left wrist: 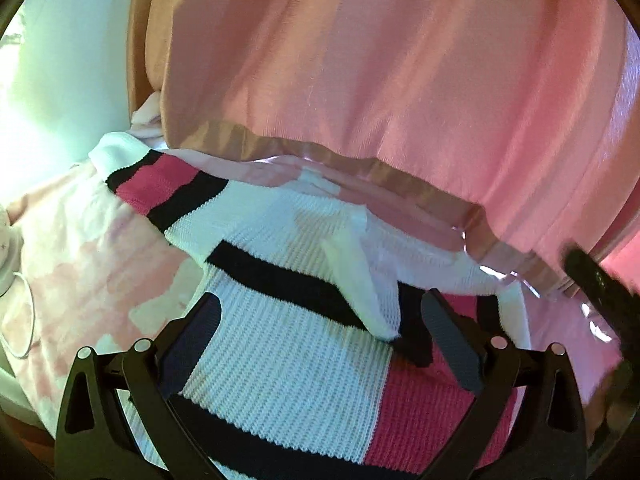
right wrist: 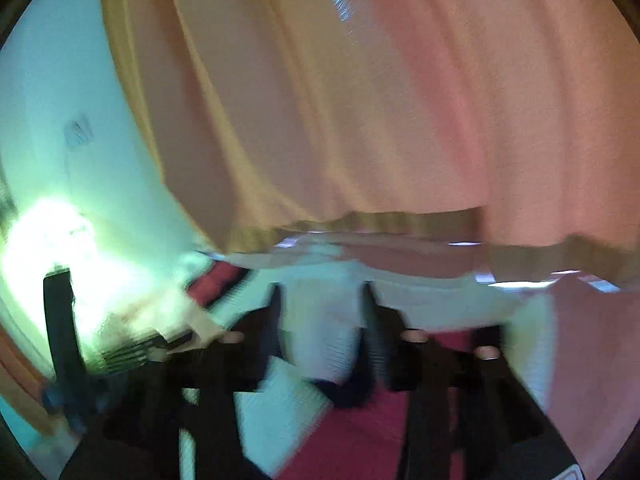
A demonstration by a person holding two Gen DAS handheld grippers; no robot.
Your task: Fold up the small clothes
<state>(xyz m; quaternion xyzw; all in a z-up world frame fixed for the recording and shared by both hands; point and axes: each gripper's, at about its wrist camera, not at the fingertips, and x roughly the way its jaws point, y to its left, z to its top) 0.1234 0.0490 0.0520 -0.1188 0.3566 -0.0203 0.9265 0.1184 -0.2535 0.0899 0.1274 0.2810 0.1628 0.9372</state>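
Sweater (left wrist: 288, 364) of white, black and pink knit lies spread on the pink blanket (left wrist: 80, 248), just below the curtain (left wrist: 400, 80). Left gripper (left wrist: 320, 344) hovers wide over it, holding nothing; right gripper (right wrist: 324, 320) is blurred, its jaws apparently astride a white fold, grip unclear. Best to pinch an edge, fold over slowly

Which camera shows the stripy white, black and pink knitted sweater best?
The left wrist view: the white, black and pink knitted sweater is sharp there, stripes and ribbing clear. The right wrist view shows the same sweater only as blurred colour patches.
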